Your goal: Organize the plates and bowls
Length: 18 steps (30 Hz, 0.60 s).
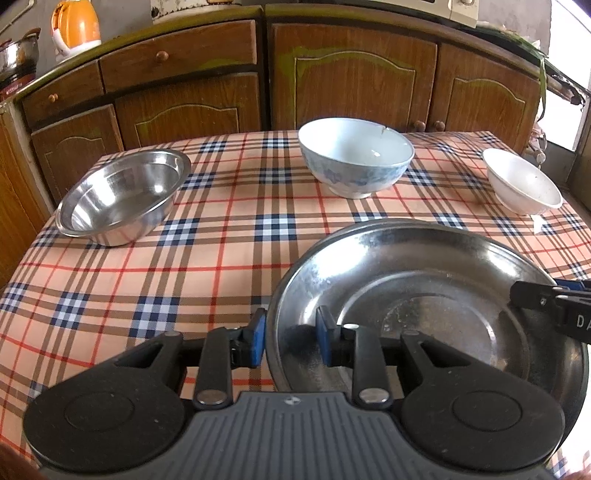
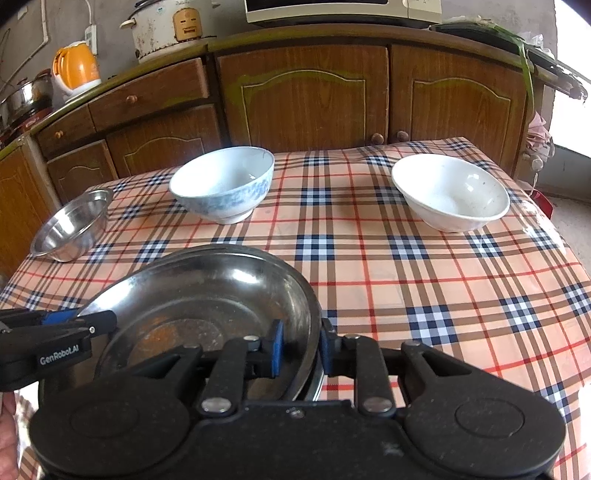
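A large steel plate rests on a second steel plate near the front of the checked table. My left gripper is shut on the top plate's left rim, one blue pad inside and one outside. My right gripper straddles the right rim, and its inner pad stands off the plate wall, so it is open. Farther back stand a steel bowl at the left, a blue-patterned bowl in the middle and a white bowl at the right.
Wooden cabinets run behind the table. On their counter are an orange kettle, a rice cooker and a steel pot. Bare cloth lies to the right of the plates. A hand shows at the lower left.
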Each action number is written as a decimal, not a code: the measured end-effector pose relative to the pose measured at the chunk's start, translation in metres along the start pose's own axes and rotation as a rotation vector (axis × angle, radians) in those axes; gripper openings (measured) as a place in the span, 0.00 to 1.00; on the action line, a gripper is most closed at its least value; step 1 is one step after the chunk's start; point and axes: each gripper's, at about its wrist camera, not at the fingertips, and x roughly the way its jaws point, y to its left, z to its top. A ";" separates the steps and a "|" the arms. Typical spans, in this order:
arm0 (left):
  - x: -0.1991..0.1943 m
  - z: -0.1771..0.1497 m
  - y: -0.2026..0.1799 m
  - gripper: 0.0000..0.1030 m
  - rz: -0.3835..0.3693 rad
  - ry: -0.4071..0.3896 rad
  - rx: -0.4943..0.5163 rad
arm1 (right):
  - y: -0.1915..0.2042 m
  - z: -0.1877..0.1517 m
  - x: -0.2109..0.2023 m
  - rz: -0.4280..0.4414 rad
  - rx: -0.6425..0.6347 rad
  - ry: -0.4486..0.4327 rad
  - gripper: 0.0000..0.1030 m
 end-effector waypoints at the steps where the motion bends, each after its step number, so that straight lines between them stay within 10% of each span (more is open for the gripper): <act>1: 0.001 0.000 -0.001 0.27 0.002 0.000 0.002 | 0.000 0.000 0.001 0.001 -0.001 0.001 0.33; 18: 0.003 -0.003 0.006 0.35 0.007 0.009 -0.016 | -0.010 0.001 -0.012 0.000 -0.009 -0.014 0.53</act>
